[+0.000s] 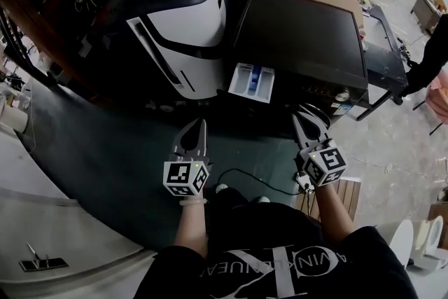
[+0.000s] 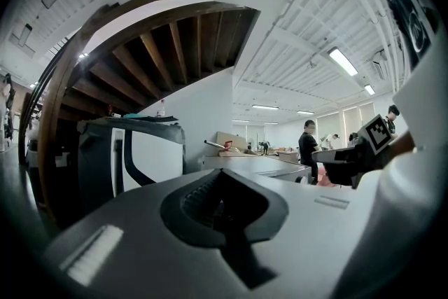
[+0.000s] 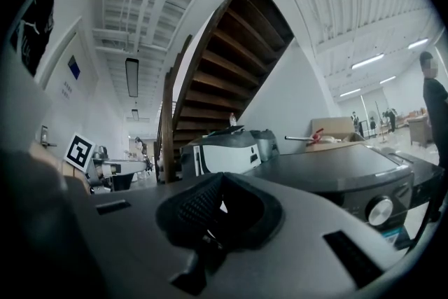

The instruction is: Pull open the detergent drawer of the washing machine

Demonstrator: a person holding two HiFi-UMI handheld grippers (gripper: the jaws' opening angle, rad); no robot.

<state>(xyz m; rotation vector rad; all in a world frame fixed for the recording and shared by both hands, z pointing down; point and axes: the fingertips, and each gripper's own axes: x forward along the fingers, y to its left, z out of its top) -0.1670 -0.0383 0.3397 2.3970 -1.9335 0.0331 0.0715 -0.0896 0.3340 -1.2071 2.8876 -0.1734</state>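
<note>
The detergent drawer (image 1: 250, 82) juts open from the left end of the front of the dark-topped washing machine (image 1: 301, 38). Its white tray shows several compartments and a blue insert. The left gripper (image 1: 198, 124) and right gripper (image 1: 309, 117), both clenched on nothing, are held clear of the drawer, one to each side and nearer the person.

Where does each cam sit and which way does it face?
Head view: on the head, steeply down at washer with drawer open; forearms, left tongs, right tongs show.
Left gripper view: on left tongs, level, toward white appliance; own shut tongs show.
Right gripper view: on right tongs, level, toward washer knob; own shut tongs show.
Shared: both gripper views see washer and stairs.
</note>
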